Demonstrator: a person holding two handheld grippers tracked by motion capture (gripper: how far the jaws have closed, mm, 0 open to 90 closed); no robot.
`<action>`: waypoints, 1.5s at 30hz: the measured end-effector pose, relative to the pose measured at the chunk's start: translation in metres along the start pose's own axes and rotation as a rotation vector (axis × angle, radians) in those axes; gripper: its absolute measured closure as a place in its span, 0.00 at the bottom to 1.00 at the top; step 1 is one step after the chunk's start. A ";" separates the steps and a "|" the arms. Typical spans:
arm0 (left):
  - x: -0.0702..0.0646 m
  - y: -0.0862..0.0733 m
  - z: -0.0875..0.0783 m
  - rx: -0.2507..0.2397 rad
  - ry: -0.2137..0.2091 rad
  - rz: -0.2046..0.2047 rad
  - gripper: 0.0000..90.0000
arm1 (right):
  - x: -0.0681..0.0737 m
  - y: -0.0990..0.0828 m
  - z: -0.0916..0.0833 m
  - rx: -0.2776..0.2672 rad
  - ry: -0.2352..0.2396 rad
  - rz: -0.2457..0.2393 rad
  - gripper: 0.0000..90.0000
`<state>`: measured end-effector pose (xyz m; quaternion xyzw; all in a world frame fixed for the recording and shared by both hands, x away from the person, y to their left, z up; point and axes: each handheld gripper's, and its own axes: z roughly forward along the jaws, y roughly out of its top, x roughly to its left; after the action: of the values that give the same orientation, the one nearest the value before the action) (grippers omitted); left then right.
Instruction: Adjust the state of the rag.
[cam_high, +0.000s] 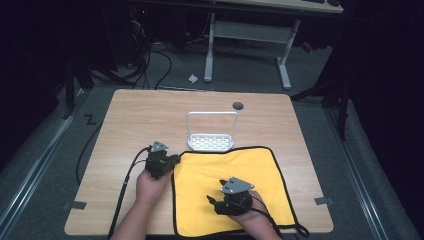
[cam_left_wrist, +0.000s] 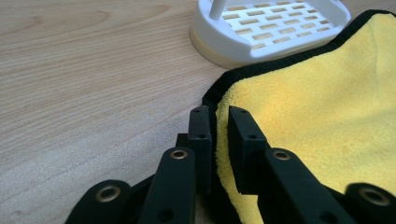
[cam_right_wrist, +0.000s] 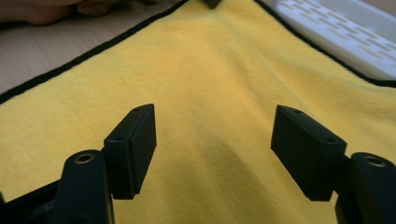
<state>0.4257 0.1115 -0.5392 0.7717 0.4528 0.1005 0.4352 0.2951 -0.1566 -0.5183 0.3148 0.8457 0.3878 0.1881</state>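
One yellow cloth (cam_high: 235, 187), black-edged, spread flat on near-right part of wooden table (cam_high: 130, 120); near edge at table's front. One white slotted tray (cam_high: 211, 141) w/ upright wire handle, just behind cloth's far-left corner, cloth hem touching or nearly touching its base.

Two claws, one per hand.

Left claw (cam_high: 172, 161) at cloth's left edge, near far-left corner. In left gripper view (cam_left_wrist: 218, 140): clenched on cloth hem, black border + yellow pile pinched between the two pads, jaws nearly together. Tray (cam_left_wrist: 271, 28) close ahead, bare table to left.

Right claw (cam_high: 214, 202) low over cloth's near middle, pointing left across it. In right gripper view (cam_right_wrist: 215, 149): released, jaws wide apart, nothing between pads, yellow cloth (cam_right_wrist: 210, 84) lying beneath w/ soft crease running up middle. Tray edge (cam_right_wrist: 345, 32) at upper right, fingers of other hand at upper left.

One dark round spot (cam_high: 238, 105) on table's far side. Second table (cam_high: 250, 30), white-legged, on floor behind.
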 end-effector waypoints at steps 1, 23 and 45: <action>0.000 0.000 0.000 0.000 -0.002 -0.004 0.88 | 0.007 0.002 0.004 0.003 0.030 -0.001 0.34; 0.001 0.000 0.000 -0.006 -0.005 -0.009 0.90 | 0.087 0.028 0.053 0.071 0.223 -0.120 0.36; 0.003 0.000 0.000 -0.005 -0.018 -0.021 0.91 | 0.078 0.034 0.044 0.052 0.151 -0.161 0.91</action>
<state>0.4269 0.1137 -0.5398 0.7666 0.4569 0.0902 0.4421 0.2761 -0.0626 -0.5252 0.2203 0.8897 0.3721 0.1461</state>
